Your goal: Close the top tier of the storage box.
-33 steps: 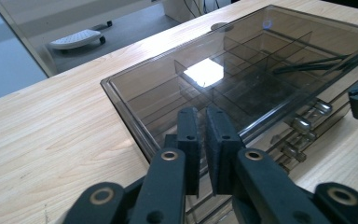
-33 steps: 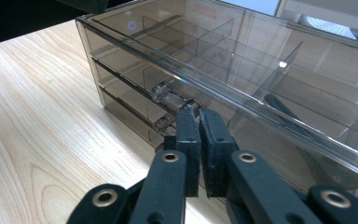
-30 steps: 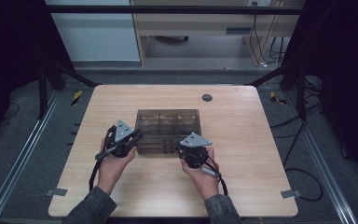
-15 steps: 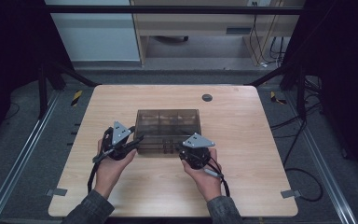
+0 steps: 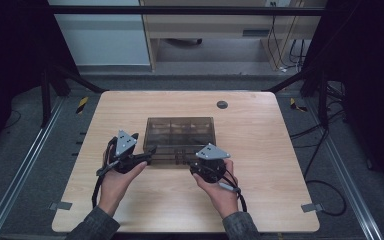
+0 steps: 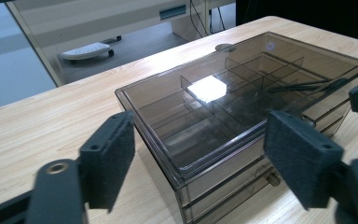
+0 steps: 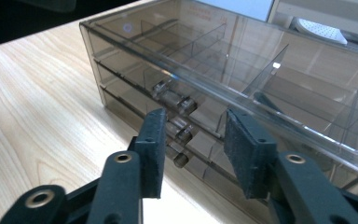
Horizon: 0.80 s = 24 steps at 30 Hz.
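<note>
A smoky see-through drawer box [image 5: 180,131] stands mid-table, with dividers under its lid and three drawers in front. My left gripper [image 5: 149,154] is at its front left corner. Its jaws have just been opening, and in the left gripper view the corner of the box [image 6: 223,116] lies between the open left gripper [image 6: 205,161], untouched. My right gripper [image 5: 196,161] faces the drawer fronts. Its jaws have also just been opening. In the right gripper view the right gripper [image 7: 200,151] stands open in front of the stacked knobs [image 7: 182,131], its pads off them.
A dark round grommet [image 5: 222,104] sits in the wooden table [image 5: 260,150] behind the box. Grey tape tabs [image 5: 308,207] mark the near corners. Black frame posts [image 5: 47,95] and floor cables [image 5: 325,185] flank the table. Bare wood lies on both sides of the box.
Both hands stay at the box's front. The left gripper has eased slightly to the left. The jaws of both grippers stand wider apart than before.
</note>
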{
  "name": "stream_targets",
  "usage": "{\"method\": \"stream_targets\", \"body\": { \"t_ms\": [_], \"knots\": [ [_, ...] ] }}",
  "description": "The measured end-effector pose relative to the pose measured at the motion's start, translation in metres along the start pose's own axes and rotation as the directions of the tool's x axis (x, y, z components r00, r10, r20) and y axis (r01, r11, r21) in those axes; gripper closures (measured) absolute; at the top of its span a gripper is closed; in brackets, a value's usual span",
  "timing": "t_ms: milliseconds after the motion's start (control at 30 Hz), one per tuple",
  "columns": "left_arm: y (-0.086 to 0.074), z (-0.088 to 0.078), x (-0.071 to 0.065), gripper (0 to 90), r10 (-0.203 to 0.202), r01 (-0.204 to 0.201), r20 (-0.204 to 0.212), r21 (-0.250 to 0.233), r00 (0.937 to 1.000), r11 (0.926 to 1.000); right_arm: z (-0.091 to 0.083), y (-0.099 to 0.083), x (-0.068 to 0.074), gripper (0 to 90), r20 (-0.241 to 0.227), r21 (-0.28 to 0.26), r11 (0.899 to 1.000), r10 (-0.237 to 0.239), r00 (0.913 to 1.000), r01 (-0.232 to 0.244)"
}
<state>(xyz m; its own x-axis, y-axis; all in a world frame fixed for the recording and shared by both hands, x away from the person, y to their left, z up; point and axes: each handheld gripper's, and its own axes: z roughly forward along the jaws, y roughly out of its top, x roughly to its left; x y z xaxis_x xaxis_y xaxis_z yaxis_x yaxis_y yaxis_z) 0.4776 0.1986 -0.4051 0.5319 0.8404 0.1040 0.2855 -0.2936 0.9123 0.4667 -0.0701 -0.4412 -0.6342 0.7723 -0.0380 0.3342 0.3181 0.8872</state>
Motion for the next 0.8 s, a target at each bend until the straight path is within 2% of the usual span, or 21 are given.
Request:
{"method": "stream_targets", "body": {
  "t_ms": [233, 433, 533, 633, 800],
  "knots": [
    [-0.001, -0.005, 0.000, 16.7, 0.001, -0.001, 0.005, -0.009, 1.0000, 1.0000, -0.004, -0.001, 0.001, 46.4, 0.015, 0.005, 1.000, -0.011, 0.9998, 0.011],
    [-0.004, -0.012, 0.002, 12.0, 0.005, -0.005, 0.006, -0.021, 1.0000, 0.9998, -0.009, -0.002, 0.001, 22.9, 0.026, 0.018, 1.000, -0.020, 0.9994, 0.020],
    [-0.007, -0.017, 0.004, 8.3, 0.023, -0.023, 0.010, -0.021, 0.9997, 0.9995, -0.012, -0.003, 0.000, 13.1, 0.036, 0.035, 0.999, -0.029, 0.9989, 0.028],
    [-0.010, -0.023, 0.008, 7.0, 0.028, -0.028, -0.001, -0.030, 0.9996, 0.9992, -0.020, -0.005, -0.002, 8.2, 0.043, 0.026, 0.998, -0.061, 0.9972, 0.060],
    [-0.018, -0.036, 0.018, 5.1, 0.033, -0.034, -0.010, -0.028, 0.9994, 0.9990, -0.036, -0.006, -0.009, 6.7, 0.055, 0.014, 0.997, -0.077, 0.9955, 0.077]
  ]
}}
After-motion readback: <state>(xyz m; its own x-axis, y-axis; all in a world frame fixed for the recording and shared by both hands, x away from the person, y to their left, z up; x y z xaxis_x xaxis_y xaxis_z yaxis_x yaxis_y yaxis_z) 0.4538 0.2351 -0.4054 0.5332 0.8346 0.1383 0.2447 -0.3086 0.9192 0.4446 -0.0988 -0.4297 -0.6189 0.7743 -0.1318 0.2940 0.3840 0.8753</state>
